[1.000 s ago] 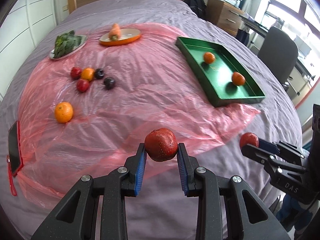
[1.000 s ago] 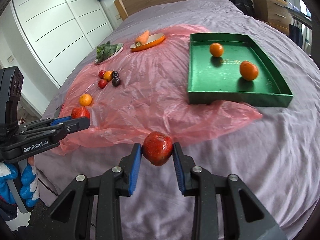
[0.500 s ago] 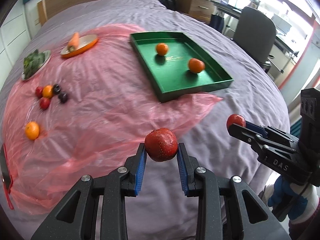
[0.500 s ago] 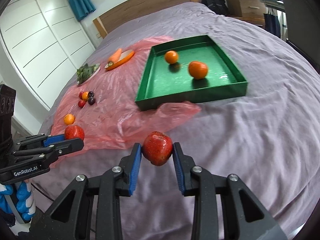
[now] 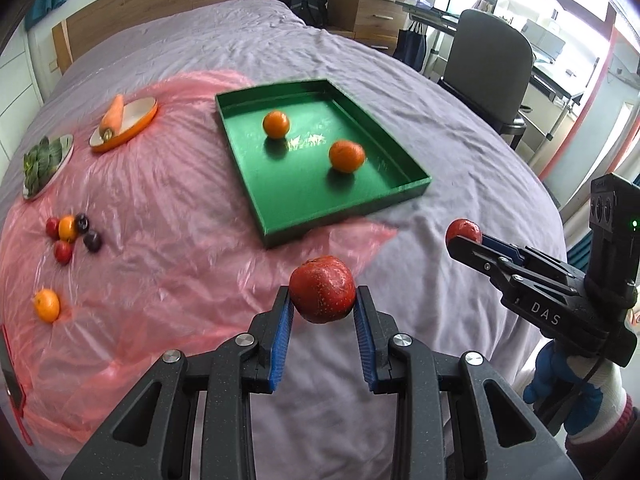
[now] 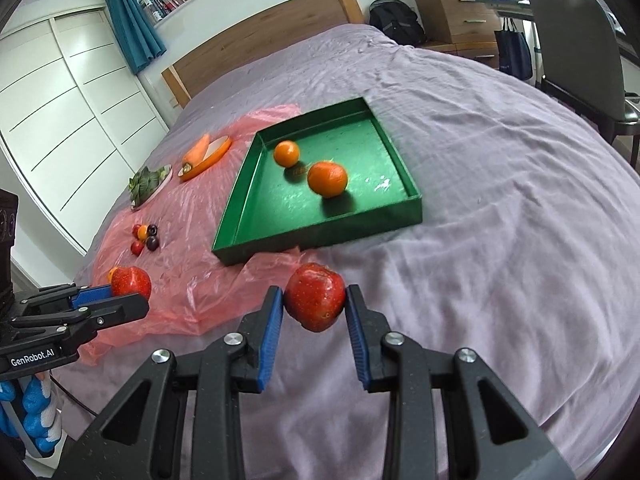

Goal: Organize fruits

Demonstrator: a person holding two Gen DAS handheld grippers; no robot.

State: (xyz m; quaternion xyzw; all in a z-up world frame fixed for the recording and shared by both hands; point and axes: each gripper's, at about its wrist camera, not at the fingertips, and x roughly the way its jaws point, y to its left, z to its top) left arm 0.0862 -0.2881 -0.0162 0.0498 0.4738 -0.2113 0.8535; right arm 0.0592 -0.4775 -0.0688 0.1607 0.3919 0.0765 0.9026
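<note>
My left gripper (image 5: 322, 312) is shut on a red apple (image 5: 322, 294), held above the purple bed in front of the green tray (image 5: 280, 222). My right gripper (image 6: 315, 312) is shut on a second red apple (image 6: 315, 301), also short of the tray (image 6: 256, 248). The tray holds two oranges (image 5: 347, 155) (image 5: 275, 124). Each gripper shows in the other's view, the right one (image 5: 464, 236) at right and the left one (image 6: 128, 292) at left. On the pink plastic sheet (image 5: 160, 240) lie a lone orange (image 5: 47, 305) and a cluster of small fruits (image 5: 72, 236).
An orange plate with a carrot (image 5: 120, 124) and a plate of greens (image 5: 44, 162) sit at the far left of the sheet. An office chair (image 5: 492, 64), a desk and a wooden dresser (image 5: 360, 8) stand right of the bed. A wardrobe (image 6: 52, 112) stands left.
Both grippers, each still holding its apple, have swung right and forward, so the green tray now lies closer and more central in both views.
</note>
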